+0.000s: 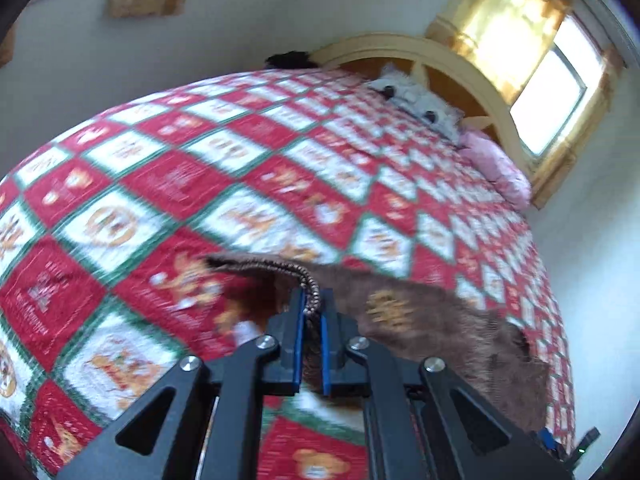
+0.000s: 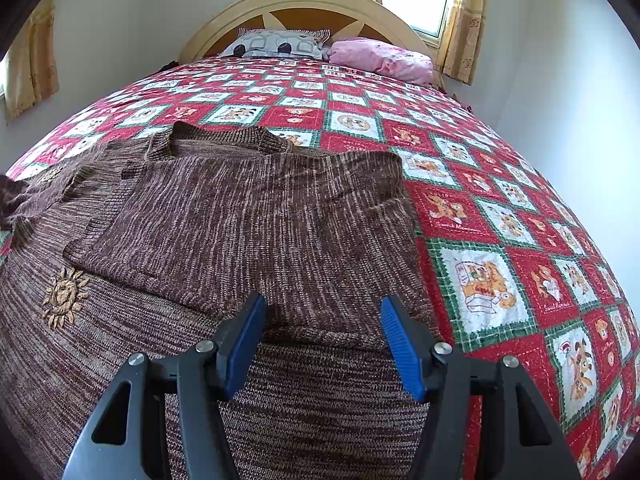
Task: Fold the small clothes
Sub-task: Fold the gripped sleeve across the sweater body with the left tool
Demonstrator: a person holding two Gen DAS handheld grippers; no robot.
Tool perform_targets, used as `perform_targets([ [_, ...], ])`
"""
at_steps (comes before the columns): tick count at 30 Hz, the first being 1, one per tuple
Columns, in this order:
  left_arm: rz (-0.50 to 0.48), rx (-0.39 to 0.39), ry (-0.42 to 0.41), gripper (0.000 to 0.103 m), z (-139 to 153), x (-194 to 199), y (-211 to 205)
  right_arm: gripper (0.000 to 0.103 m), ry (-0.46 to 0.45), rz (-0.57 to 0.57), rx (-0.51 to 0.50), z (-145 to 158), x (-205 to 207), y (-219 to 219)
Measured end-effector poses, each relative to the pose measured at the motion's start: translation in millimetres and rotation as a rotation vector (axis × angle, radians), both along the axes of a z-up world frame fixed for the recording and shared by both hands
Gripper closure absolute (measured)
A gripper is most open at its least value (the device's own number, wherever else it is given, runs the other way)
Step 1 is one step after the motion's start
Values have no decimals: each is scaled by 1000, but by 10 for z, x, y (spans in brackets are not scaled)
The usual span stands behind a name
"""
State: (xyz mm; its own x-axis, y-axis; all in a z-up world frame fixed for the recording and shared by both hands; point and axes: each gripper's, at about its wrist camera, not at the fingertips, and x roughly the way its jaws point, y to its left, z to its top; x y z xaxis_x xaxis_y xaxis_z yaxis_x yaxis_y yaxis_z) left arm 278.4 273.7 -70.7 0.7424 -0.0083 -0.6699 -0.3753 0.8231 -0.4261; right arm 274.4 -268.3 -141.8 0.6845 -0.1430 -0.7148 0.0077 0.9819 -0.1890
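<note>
1. Sweater (image 2: 248, 216), brown knit with a sun emblem (image 2: 64, 298) stitched on it, lies spread on the bed's quilt (image 2: 484, 280), towards the foot and your left side
2. Your right-hand sleeve (image 2: 224, 232) is already laid across the chest, so I judge the first fold done; the other sleeve and the lengthwise folds are still to do
3. Your left gripper (image 1: 313, 308) has its jaws pressed together on a ribbed edge of the sweater, lifting it clear of the quilt; that view is blurred, so you cannot tell whether the edge is a cuff or the hem
4. Your right gripper (image 2: 324, 344) hovers low over the sweater's lower body with its jaws spread wide and nothing between them
5. At the head of the bed sit a patterned pillow (image 2: 280, 44) and a pink pillow (image 2: 380, 60) against the headboard (image 2: 304, 0), well apart from the garment
6. Curtains (image 2: 460, 20) hang by the window behind
7. Nothing lies on the quilt between the sweater and your grippers; judging from here, the only nuisance is the loose knit bunching at the far left edge
</note>
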Motion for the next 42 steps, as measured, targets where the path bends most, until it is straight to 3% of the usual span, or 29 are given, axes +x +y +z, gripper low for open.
perform_targets([
  [6,-155,-15,-81,96,341,213,-663,42,1,0,4,2,0,-5],
  [11,-286,33,-90,96,396,380,-1350,42,-2,0,13,10,-6,-29],
  [21,-434,113,-27,96,-12,580,-2481,40,-4,-4,33,9,-10,-72],
  [30,-489,341,22,92,-317,625,-3146,39,-3,-4,64,0,-8,-106],
  [33,-550,414,14,78,-269,500,-3276,39,-4,-2,81,3,-14,-127],
  [36,-554,501,-57,46,-116,256,-3204,39,-6,0,97,7,-23,-143],
  [38,-507,564,-93,21,-60,89,-2969,39,-7,2,108,8,-25,-158],
  [40,-413,637,-74,19,-103,4,-2642,39,-6,2,110,4,-27,-158],
  [42,-329,714,10,19,-219,0,-2337,38,-2,3,107,2,-20,-151],
])
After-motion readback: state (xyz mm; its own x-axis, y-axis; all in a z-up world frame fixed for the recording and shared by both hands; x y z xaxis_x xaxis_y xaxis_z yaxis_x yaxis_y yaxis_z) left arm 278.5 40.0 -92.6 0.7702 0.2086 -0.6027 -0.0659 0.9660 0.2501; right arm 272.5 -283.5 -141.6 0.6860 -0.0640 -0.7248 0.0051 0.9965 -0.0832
